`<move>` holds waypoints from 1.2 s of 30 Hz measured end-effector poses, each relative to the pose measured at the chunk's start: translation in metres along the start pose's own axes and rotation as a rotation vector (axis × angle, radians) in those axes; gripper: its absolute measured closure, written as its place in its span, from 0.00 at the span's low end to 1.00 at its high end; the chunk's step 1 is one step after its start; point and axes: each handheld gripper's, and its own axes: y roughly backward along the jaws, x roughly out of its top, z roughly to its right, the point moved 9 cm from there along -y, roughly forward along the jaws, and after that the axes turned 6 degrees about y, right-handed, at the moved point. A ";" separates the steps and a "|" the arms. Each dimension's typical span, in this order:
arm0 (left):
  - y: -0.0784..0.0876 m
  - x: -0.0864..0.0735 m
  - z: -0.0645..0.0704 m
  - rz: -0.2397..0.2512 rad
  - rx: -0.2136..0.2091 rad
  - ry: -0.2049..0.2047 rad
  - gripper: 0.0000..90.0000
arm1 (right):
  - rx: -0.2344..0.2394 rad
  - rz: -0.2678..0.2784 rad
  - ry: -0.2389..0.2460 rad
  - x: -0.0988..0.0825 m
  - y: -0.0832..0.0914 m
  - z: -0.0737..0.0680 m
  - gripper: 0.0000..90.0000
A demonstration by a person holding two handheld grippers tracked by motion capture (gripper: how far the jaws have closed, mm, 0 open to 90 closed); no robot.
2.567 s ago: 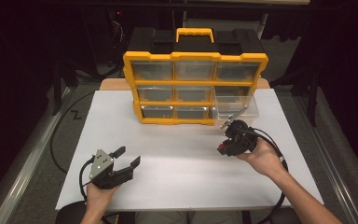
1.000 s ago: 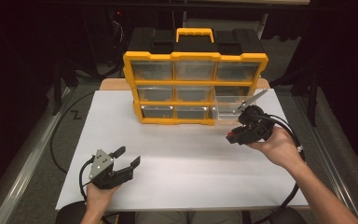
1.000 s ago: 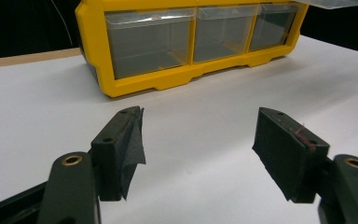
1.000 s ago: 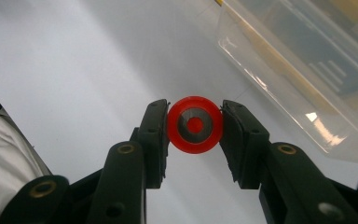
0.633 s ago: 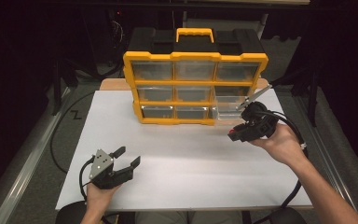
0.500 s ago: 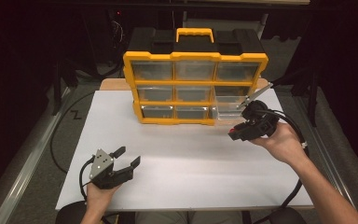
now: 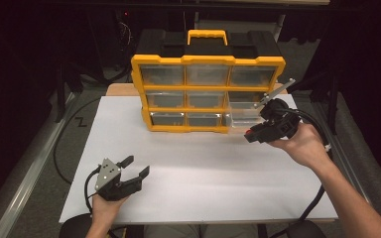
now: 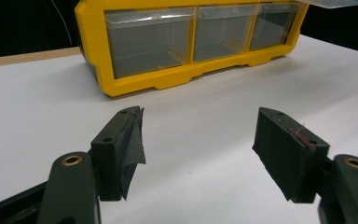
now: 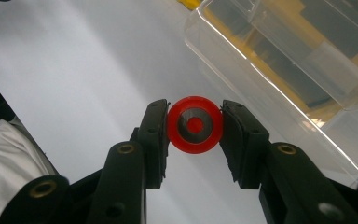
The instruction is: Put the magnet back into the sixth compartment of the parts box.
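Though tiny from high view, right gripper point(image 9: 195, 126) clamps red disc point(image 9: 195, 125).

Left claw point(image 7: 135, 167) rests low with jaws wide apart; right claw point(image 7: 249, 137) is raised, jaws clamped.

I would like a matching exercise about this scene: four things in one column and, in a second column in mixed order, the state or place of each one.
Things
1. left gripper
2. right gripper
3. red disc
4. clear drawer

States or places
A. pulled out of the yellow organizer at its right side
B. clamped between two black jaws
C. open, with nothing between its jaws, over the white table
D. shut on a small round part, next to the pulled-out drawer

Pairs: 1-C, 2-D, 3-B, 4-A
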 end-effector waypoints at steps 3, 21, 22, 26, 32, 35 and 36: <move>0.000 0.000 0.000 0.000 0.000 0.000 0.37 | 0.001 0.003 -0.005 0.002 0.003 0.002 0.72; 0.000 0.000 0.000 0.002 0.000 -0.001 0.37 | -0.020 0.013 -0.008 0.015 0.015 0.010 0.72; 0.000 0.000 0.000 0.002 0.001 -0.001 0.37 | -0.022 0.012 -0.009 0.016 0.015 0.010 0.72; 0.000 0.000 0.000 0.002 0.000 0.000 0.37 | -0.028 0.018 -0.007 0.020 0.018 0.013 0.72; 0.000 0.000 0.000 0.002 0.001 0.000 0.37 | -0.039 0.023 -0.022 0.025 0.020 0.019 0.72; 0.000 0.000 0.000 0.002 0.000 0.000 0.37 | -0.037 0.023 -0.023 0.028 0.019 0.021 0.72; 0.000 0.000 0.000 0.002 0.000 0.000 0.37 | -0.037 0.019 -0.029 0.028 0.018 0.021 0.72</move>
